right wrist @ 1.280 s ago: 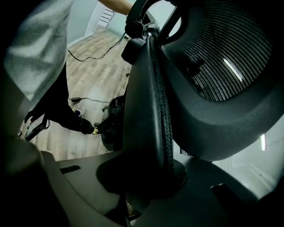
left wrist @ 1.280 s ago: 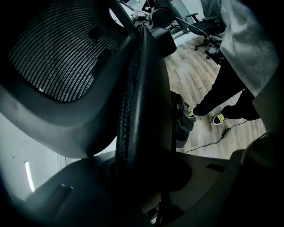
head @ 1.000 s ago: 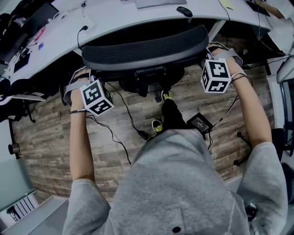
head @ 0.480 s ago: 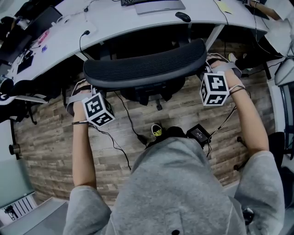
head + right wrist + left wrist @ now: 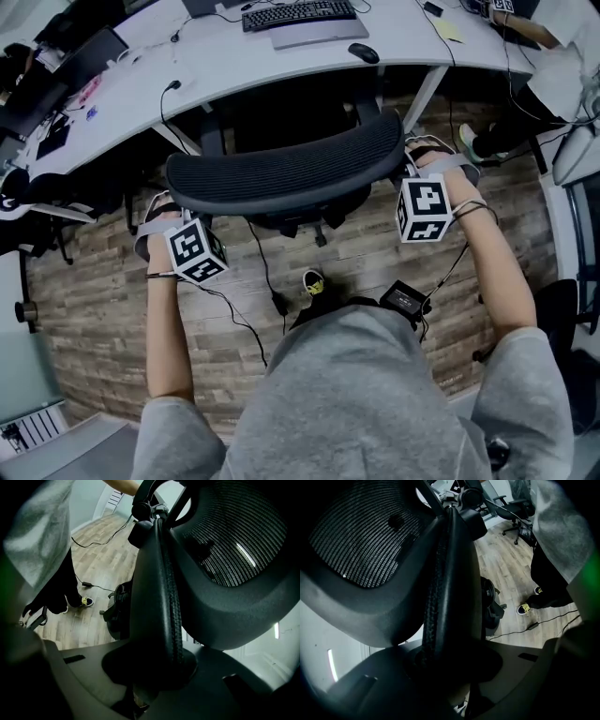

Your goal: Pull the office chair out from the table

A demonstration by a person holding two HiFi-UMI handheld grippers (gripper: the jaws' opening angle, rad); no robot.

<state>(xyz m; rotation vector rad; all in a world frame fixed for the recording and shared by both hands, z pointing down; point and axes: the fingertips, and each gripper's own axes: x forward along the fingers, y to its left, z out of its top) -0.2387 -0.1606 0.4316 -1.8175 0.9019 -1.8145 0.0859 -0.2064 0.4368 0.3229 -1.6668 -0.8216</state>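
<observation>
The wooden floor (image 5: 94, 300) fills most of the head view. A long white table (image 5: 234, 66) curves across the top, from 10 o'clock to 2 o'clock. The person in a grey top (image 5: 356, 394) stands at 6 o'clock, with both arms reaching up toward 12 o'clock.

The office chair (image 5: 286, 173) is in the middle, just on the 6 o'clock side of the table's edge. Its black mesh back faces the person. The seat is hidden under the back.

The left gripper (image 5: 450, 667) is at the 9 o'clock end of the chair's back. Its fingers (image 5: 356, 681) are closed on the thick black rim there. The right gripper (image 5: 154, 672) is at the 3 o'clock end. Its fingers (image 5: 243, 681) squeeze the rim on that side too. Both grippers point down at a slant.

A black keyboard (image 5: 298, 13) lies on the table at 12 o'clock. A small black box (image 5: 405, 300) on a cable lies on the floor near 5 o'clock. A black mouse (image 5: 363, 52) sits on the table at about 4 o'clock from the keyboard. A yellow and black shoe (image 5: 313, 281) shows on the floor below the chair.
</observation>
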